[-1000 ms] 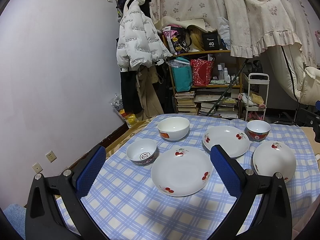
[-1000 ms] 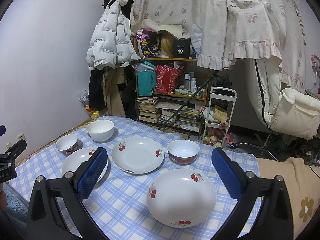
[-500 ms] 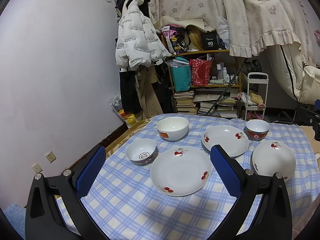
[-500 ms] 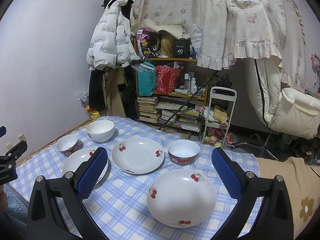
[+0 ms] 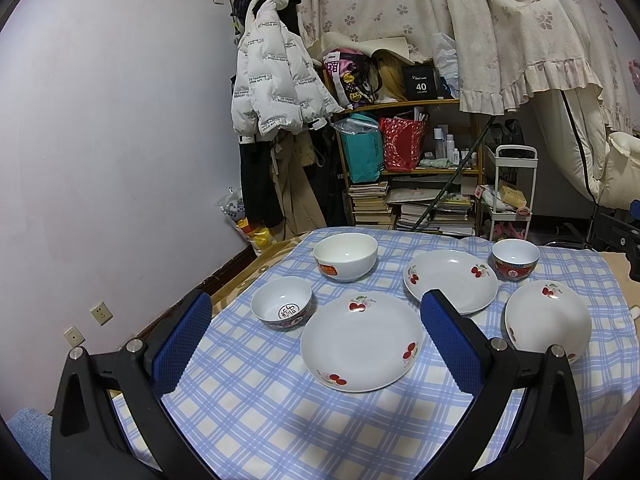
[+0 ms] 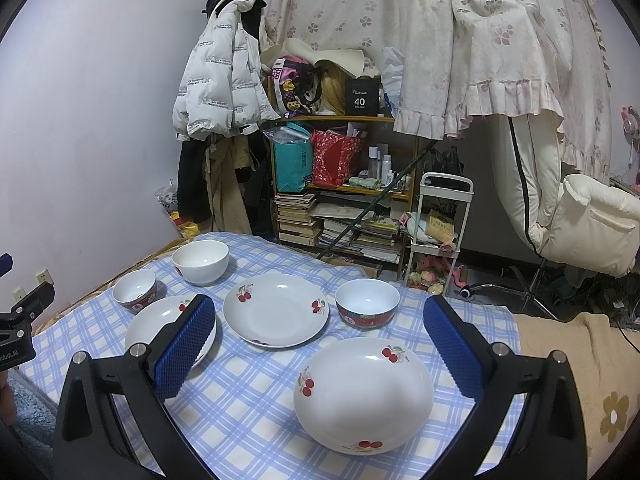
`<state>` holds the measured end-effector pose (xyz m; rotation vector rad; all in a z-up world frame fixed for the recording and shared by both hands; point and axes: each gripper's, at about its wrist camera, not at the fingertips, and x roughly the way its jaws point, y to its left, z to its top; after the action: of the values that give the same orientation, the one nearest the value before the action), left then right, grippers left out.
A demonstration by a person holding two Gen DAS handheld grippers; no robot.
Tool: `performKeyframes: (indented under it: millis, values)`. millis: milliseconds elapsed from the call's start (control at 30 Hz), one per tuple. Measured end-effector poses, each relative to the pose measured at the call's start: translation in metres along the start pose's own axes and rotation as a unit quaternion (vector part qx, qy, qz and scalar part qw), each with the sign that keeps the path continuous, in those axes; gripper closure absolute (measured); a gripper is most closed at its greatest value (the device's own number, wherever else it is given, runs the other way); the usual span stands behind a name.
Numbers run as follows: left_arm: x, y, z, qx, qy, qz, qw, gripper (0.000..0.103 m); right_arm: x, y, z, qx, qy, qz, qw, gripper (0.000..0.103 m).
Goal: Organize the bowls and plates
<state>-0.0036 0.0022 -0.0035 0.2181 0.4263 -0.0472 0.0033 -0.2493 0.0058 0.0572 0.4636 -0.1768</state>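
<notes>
Both the left gripper [image 5: 316,340] and right gripper [image 6: 320,344] hover level above the plates, fingers [image 5: 182,344] spread wide, gripping nothing.

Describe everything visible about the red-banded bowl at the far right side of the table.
The red-banded bowl is a small, glossy, ceramic-looking bowl, white inside and apparently empty, with a red outer wall carrying a pale label-like patch and a darker band near the rim. It stands upright on the blue-checked tablecloth, at the table's far right. It sits just right of the middle cherry plate, behind the nearest cherry plate; contact is unclear. Neither pair of tongs touches it.
</notes>
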Motion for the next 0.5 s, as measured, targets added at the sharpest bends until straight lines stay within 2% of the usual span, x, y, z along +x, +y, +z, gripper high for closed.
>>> performKeyframes:
  millis: [500]
  values:
    - [-0.001,-0.012,-0.003,-0.004,0.002,-0.001,1.0000,0.001,0.002,-0.001,-0.001,0.002,0.003,0.000,1.000,0.000]
